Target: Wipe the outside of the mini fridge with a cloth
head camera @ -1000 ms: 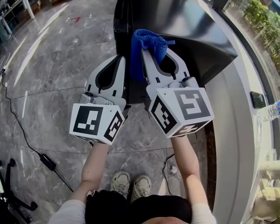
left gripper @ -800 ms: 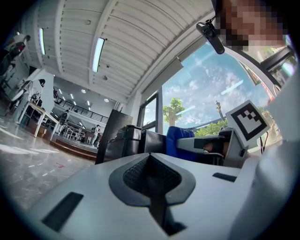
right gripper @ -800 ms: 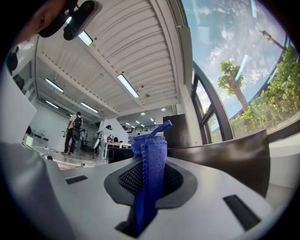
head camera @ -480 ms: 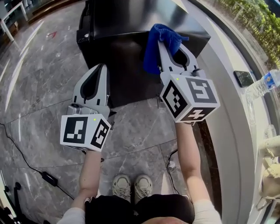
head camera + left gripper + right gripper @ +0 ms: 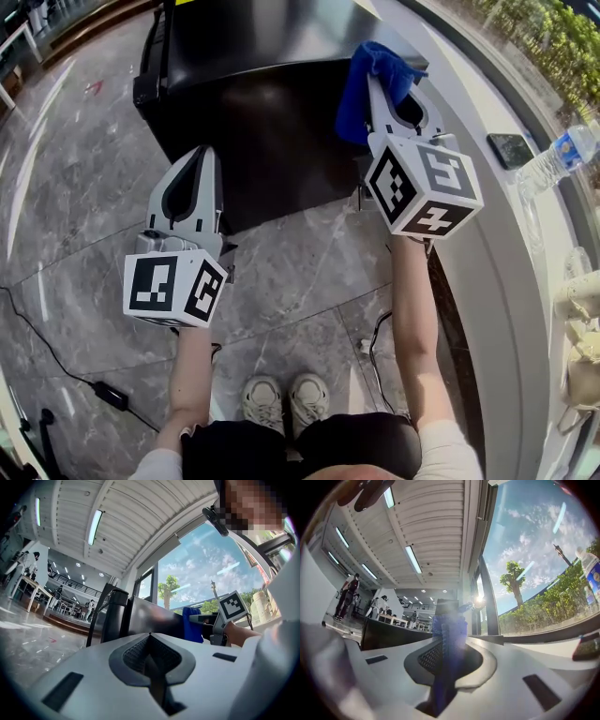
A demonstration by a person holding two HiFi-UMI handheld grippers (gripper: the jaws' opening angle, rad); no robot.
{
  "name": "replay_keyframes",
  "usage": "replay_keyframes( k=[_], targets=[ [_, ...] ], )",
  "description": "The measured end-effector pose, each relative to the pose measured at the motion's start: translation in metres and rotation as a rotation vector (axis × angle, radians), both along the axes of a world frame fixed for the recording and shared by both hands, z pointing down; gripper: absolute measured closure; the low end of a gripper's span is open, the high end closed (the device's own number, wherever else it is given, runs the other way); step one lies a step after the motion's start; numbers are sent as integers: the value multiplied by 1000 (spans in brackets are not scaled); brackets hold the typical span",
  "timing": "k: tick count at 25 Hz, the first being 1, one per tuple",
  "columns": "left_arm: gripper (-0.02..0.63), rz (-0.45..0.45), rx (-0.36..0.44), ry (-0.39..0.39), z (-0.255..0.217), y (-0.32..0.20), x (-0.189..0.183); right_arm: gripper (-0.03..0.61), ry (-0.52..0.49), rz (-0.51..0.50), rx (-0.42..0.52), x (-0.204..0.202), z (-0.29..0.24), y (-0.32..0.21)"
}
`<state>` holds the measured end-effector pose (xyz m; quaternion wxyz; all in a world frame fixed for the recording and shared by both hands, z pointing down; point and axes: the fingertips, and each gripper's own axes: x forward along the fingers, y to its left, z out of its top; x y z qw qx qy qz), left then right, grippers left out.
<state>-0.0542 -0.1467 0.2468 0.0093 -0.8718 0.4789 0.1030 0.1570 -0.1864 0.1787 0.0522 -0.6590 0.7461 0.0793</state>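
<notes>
The black mini fridge (image 5: 253,103) stands on the marble floor in front of me, its top and front side showing in the head view. My right gripper (image 5: 392,77) is shut on a blue cloth (image 5: 367,86), which hangs over the fridge's upper right corner. In the right gripper view the blue cloth (image 5: 449,639) runs up between the jaws. My left gripper (image 5: 199,161) is shut with nothing in it, held low in front of the fridge's front side. The left gripper view shows the fridge (image 5: 140,620) and the blue cloth (image 5: 191,624) ahead.
A white counter (image 5: 487,234) runs along the right, bearing a dark phone (image 5: 512,150) and a water bottle (image 5: 553,156). A black cable (image 5: 66,347) with an adapter lies on the floor at left. My shoes (image 5: 286,401) are below. Distant people and tables show in the gripper views.
The fridge has shifted left and down in the head view. My right gripper has carried the cloth up and right along the fridge's top edge. The left gripper dropped lower left.
</notes>
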Motion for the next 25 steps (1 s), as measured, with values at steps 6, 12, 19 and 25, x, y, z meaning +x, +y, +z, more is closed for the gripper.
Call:
replay_keyframes(
  k=[6,12,19,25],
  targets=[
    [609,3,-13,-9,8,-2,0,517,-11,90,11,41,-4,-5],
    [609,-3,-8,-17,8,-4,-4,516,-76,169,18,80,-1,-9],
    [609,-23,-24,-6,13,-7,-16,517,-68,276,18,112,-1,-11],
    [609,-34,-24,-9,14,-8,-20,517,-75,325,4,130,3,-16]
  ],
)
